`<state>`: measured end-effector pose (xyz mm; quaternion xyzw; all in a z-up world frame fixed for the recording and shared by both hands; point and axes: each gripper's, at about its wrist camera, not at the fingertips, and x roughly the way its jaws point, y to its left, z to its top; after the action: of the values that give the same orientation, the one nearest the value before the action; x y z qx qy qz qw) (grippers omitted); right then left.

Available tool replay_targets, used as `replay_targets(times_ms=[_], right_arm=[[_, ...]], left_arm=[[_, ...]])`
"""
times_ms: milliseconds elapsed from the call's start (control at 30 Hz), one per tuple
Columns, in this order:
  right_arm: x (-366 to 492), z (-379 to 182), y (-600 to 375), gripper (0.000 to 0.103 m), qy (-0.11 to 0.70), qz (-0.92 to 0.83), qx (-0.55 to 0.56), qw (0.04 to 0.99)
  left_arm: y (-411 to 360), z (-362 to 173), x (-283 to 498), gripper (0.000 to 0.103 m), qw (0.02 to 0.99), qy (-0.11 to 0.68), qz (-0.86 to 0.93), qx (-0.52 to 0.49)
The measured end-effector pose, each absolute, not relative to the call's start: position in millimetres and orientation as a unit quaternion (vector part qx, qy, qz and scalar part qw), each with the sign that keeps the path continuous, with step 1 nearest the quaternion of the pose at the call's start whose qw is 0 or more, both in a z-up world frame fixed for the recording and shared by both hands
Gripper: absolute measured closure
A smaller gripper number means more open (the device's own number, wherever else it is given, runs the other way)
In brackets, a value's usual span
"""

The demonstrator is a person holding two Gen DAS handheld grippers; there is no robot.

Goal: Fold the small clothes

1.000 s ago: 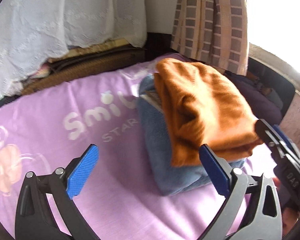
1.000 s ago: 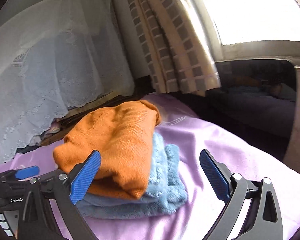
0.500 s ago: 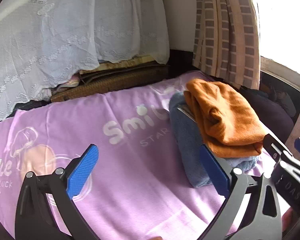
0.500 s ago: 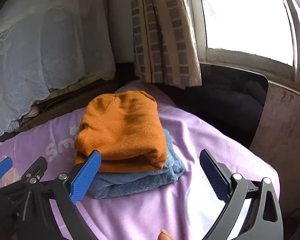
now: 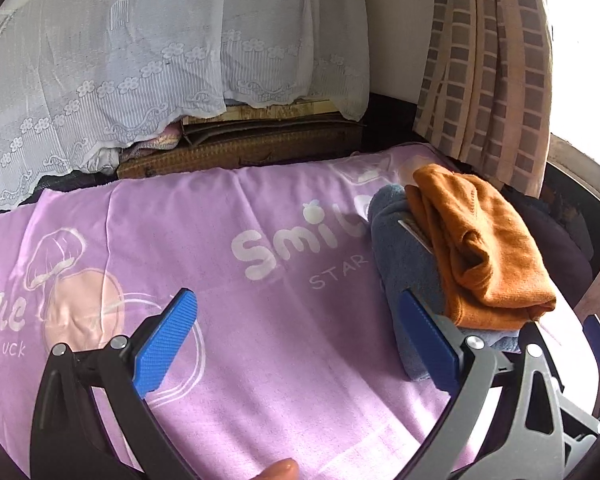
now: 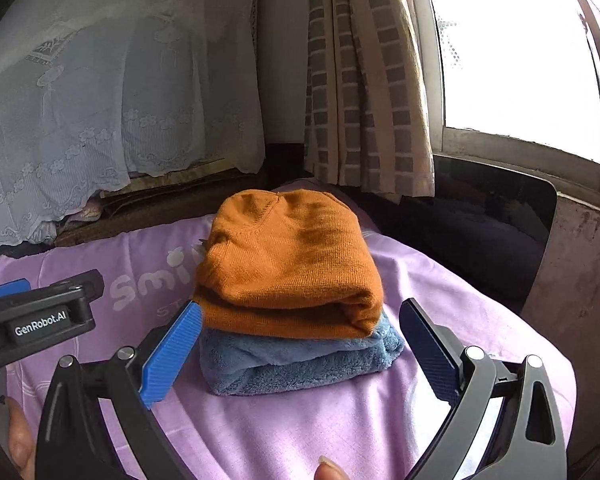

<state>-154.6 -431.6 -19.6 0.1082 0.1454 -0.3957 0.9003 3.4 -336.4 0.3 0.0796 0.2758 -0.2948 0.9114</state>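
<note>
A folded orange knit garment (image 6: 292, 264) lies on top of a folded blue fleece garment (image 6: 296, 364) on a purple printed sheet (image 6: 319, 428). In the left wrist view the orange garment (image 5: 479, 248) and the blue one (image 5: 403, 264) sit at the right side of the sheet (image 5: 228, 320). My right gripper (image 6: 300, 352) is open and empty, just in front of the stack. My left gripper (image 5: 300, 344) is open and empty over the bare sheet, left of the stack. The left gripper's body (image 6: 40, 320) shows at the left of the right wrist view.
A white lace cloth (image 5: 140, 60) hangs behind the sheet over stacked woven mats (image 5: 240, 148). A checked curtain (image 6: 363, 92) and a bright window (image 6: 515, 52) stand at the back right. A dark panel (image 6: 479, 216) borders the sheet's right side.
Both grippers have pulled back from the stack, which now looks smaller and farther off. The left gripper has swung left over the bare sheet. Both stayed open.
</note>
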Motion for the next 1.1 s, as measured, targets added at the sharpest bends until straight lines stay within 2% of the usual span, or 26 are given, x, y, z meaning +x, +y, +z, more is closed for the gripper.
replay_targets(times_ms=[233,467,1100], right_arm=[[-188,-12,-442,0.004,0.085,-0.409,0.152,0.896],[-178,-17,-440,0.004,0.111,-0.403,0.138,0.898],[-181,-18,-439,0.004,0.108,-0.392,0.151,0.901]], left_arm=[[-343,-2,-18,0.005,0.918,0.244,-0.294,0.105],[-351,-4,-26,0.005,0.919,0.235,-0.288,0.128],[-351,-7,-27,0.005,0.917,0.245,-0.29,0.125]])
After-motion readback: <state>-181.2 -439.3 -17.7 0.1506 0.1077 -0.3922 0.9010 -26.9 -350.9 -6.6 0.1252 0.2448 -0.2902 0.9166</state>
